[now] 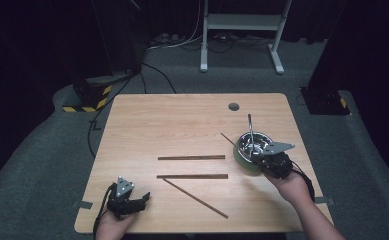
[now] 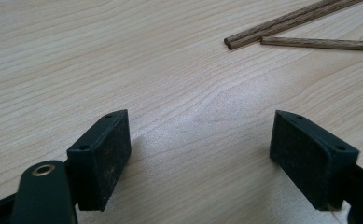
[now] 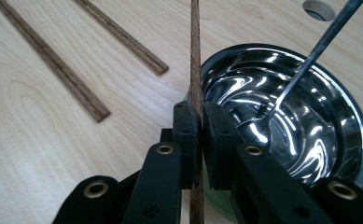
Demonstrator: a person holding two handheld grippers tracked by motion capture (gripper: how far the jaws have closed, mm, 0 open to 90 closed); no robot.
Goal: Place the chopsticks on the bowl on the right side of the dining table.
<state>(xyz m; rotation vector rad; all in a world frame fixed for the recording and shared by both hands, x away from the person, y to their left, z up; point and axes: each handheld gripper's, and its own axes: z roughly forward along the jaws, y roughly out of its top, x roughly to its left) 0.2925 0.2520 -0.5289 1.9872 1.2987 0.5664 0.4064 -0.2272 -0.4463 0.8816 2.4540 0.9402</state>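
While the left gripper [image 1: 132, 200] rested near the table's [image 1: 182, 120] front left corner with its jaws spread wide and nothing between them, three chopsticks [image 1: 192, 157] lay loose in the middle. Farther right, the right gripper [image 3: 198, 126] was clamped on a fourth chopstick [image 3: 194, 56] beside the steel bowl [image 1: 254, 142], which held a spoon [image 1: 250, 127].

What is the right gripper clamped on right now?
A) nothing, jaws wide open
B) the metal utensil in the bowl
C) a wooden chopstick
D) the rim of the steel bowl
C: in the right gripper view the right gripper has its jaws pinched on a wooden chopstick that runs up between them, beside the steel bowl; the metal utensil leans in the bowl, untouched.
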